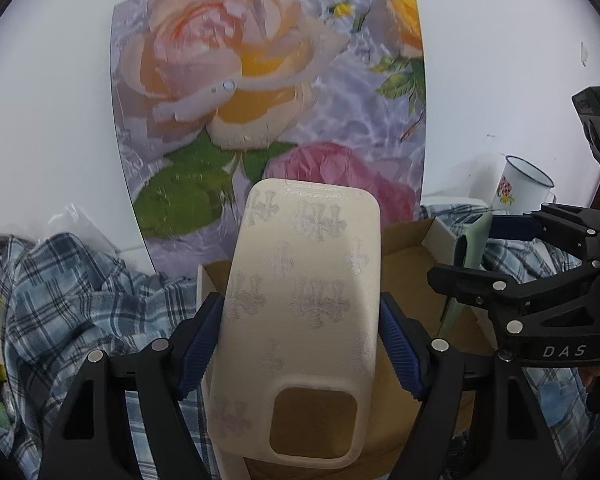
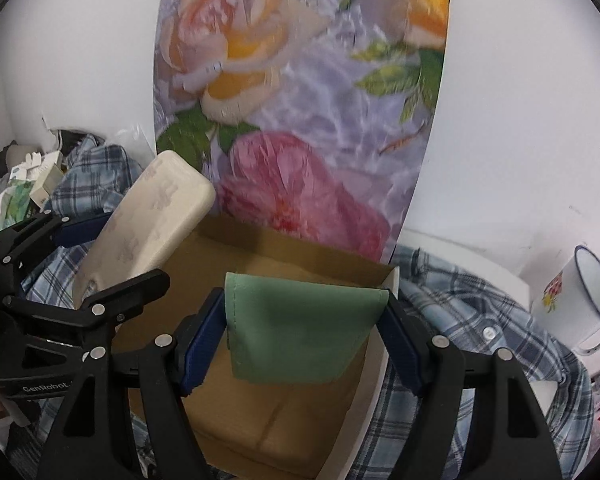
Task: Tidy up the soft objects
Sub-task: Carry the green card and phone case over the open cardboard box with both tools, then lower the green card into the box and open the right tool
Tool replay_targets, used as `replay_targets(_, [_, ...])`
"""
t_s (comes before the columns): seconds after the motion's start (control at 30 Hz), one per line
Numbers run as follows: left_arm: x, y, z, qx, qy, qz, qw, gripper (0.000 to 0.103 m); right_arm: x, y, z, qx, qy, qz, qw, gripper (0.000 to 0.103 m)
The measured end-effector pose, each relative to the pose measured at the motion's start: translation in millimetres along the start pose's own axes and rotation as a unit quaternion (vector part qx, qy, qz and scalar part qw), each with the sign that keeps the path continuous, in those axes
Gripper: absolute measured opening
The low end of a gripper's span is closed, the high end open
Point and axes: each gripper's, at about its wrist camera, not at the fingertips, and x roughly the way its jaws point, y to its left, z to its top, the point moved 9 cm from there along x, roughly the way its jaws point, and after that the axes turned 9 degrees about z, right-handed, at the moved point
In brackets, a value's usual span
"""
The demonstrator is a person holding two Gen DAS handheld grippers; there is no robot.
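Silicone was my guess for the cream phone case [image 1: 300,312]: light, bendy, a bit grippy. My left claw [image 1: 300,344] stood fairly wide, its blue pads pinching the case across its long edges, above the cardboard box [image 1: 412,260]. That seemed the right hold, since the camera cutout end would flex. My right claw [image 2: 304,336] clamped a folded green cloth [image 2: 300,332] by its side edges, over the same box; limp and weightless, it sagged between the pads. A plaid shirt [image 2: 460,312] lay around the box.
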Motion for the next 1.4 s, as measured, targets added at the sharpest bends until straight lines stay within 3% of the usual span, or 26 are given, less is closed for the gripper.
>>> replay_targets(0.5, [24, -3, -15, 0.009, 0.033, 0.005, 0.9994, 0.077, 30, -8, -25, 0.011, 0.050, 0.007, 0.999, 0.073])
replay_targets(1.0, [43, -8, -33, 0.000, 0.075, -0.012, 0.9972, 0.077, 39, -10, -31, 0.018, 0.061, 0.005, 0.998, 0.073])
replay_targets(1.27, [41, -7, -31, 0.004, 0.073, -0.007, 0.9973, 0.078, 40, -11, -32, 0.023, 0.065, 0.004, 0.998, 0.074])
replay_targets(1.3, [41, -8, -29, 0.006, 0.070, -0.008, 0.9975, 0.080, 40, -11, -32, 0.022, 0.066, -0.001, 0.998, 0.075])
replay_targets(1.33, [39, -10, -27, 0.008, 0.059, -0.019, 0.9980, 0.092, 39, -12, -32, 0.022, 0.066, -0.005, 0.998, 0.075])
replay_targets(1.4, [31, -10, -19, -0.003, 0.041, -0.031, 0.9987, 0.103, 39, -14, -32, 0.024, 0.066, -0.006, 0.998, 0.079])
